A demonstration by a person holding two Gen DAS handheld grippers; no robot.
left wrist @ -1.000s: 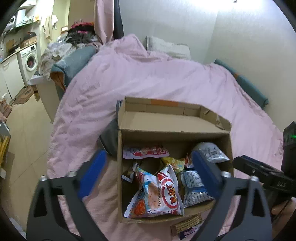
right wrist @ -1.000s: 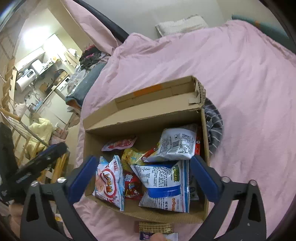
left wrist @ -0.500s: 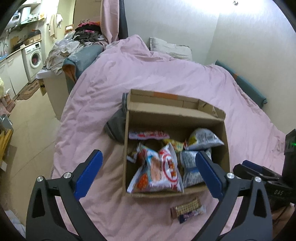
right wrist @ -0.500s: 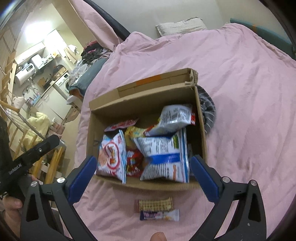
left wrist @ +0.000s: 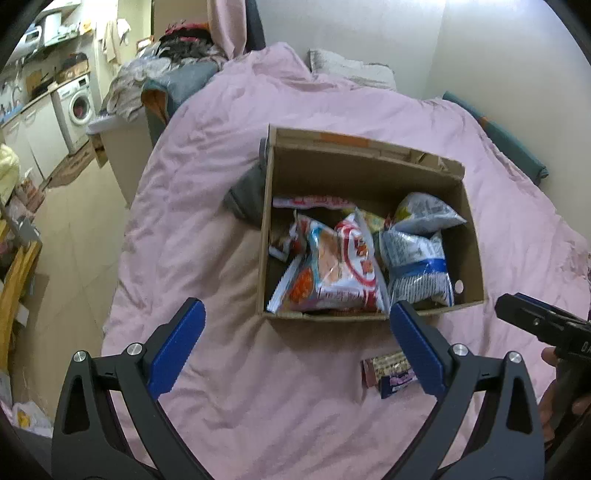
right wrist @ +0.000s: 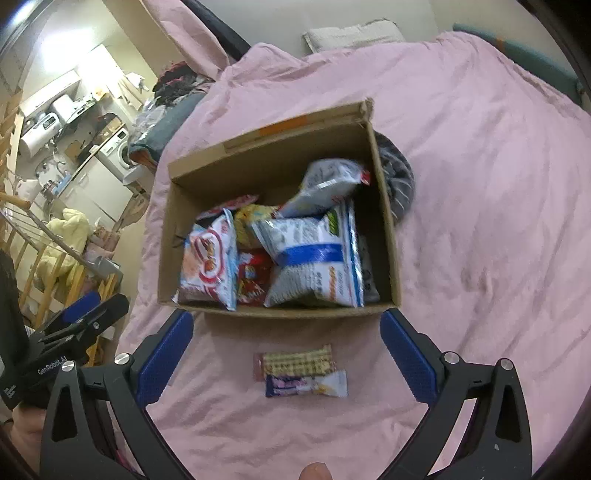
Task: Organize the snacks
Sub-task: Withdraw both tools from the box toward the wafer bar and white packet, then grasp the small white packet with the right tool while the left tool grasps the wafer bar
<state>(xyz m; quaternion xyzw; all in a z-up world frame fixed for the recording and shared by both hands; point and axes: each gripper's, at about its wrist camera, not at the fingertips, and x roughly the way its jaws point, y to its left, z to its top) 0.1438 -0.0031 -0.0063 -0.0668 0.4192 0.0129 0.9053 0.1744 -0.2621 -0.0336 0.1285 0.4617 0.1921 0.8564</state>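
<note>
Both grippers, left gripper and right gripper, gape empty; wafer pack looks light, crinkly, crushable, so pinch its sealed end.

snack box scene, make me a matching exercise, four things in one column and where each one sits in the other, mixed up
Things:
1. wafer pack
2. blue-striped bag
3. grey cloth
4. pillow

Places:
A. inside the cardboard box, toward its right side
B. at the far end of the bed, by the wall
C. on the pink blanket, just in front of the box
D. outside the box, against its right wall

Pairs: 1-C, 2-A, 3-D, 4-B
</note>
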